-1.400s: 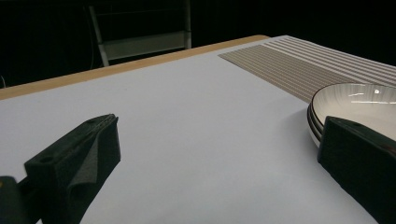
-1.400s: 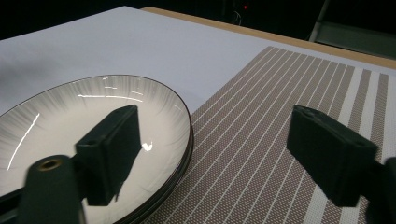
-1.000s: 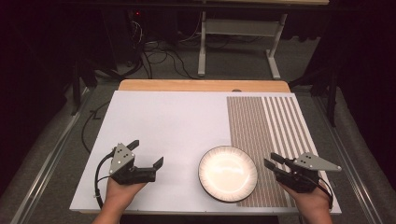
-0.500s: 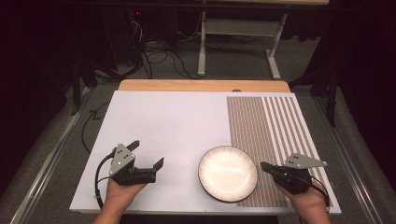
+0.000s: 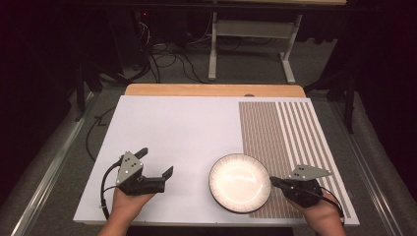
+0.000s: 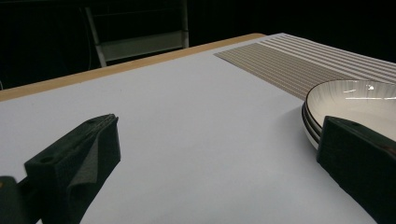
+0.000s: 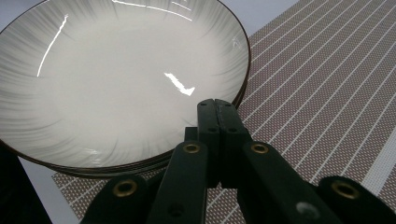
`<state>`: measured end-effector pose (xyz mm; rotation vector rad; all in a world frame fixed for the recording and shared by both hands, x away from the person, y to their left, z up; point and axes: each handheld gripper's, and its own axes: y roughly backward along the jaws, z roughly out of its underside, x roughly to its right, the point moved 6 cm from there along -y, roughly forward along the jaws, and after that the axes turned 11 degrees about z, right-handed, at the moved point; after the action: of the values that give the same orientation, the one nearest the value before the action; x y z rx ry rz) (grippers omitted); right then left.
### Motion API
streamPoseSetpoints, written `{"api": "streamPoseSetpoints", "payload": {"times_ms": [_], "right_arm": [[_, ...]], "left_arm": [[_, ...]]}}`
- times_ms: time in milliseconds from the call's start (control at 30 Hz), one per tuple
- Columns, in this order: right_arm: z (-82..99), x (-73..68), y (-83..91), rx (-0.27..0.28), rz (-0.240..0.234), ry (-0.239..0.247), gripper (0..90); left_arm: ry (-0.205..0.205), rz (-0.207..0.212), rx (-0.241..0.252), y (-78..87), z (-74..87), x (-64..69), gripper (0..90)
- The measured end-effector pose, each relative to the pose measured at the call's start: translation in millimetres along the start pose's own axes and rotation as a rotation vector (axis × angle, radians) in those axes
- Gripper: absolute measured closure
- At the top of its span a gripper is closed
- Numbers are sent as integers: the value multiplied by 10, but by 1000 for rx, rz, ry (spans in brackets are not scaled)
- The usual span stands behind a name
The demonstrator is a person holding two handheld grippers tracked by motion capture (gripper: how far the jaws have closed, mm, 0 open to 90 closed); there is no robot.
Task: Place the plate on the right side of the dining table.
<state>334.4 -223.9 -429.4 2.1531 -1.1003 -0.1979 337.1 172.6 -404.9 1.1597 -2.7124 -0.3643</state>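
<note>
Right gripper (image 5: 273, 181) has moved left to the plate (image 5: 240, 182) rim, jaws together above it. Plate straddles the striped mat's (image 5: 290, 142) near-left edge. Left gripper (image 5: 156, 164) unmoved, jaws apart.

Left tongs (image 5: 156, 164): black body, two black jaws with thick wedge-shaped tips, grey three-cornered plate on top marked with small dark dots, black cable looping from the rear. Held in a bare hand (image 5: 129, 199); no sleeve visible.

Right tongs (image 5: 274, 181): black body, grey three-cornered plate, black cable at the rear. Flat black linkage bars joined by brass-coloured rivets, one silver-coloured fastener. Held in a bare hand (image 5: 322, 212).
</note>
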Motion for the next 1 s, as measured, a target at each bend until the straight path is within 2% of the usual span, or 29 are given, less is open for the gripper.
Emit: {"api": "streamPoseSetpoints", "payload": {"times_ms": [500, 767, 1000], "right_arm": [[1, -21, 10, -10, 12, 26, 900], [-5, -32, 8, -15, 15, 39, 900], [-12, -57, 1, -20, 18, 56, 900]], "left_arm": [[23, 2, 6, 3, 0, -17, 2], [12, 6, -7, -17, 15, 8, 2], [24, 3, 5, 10, 4, -16, 2]]}}
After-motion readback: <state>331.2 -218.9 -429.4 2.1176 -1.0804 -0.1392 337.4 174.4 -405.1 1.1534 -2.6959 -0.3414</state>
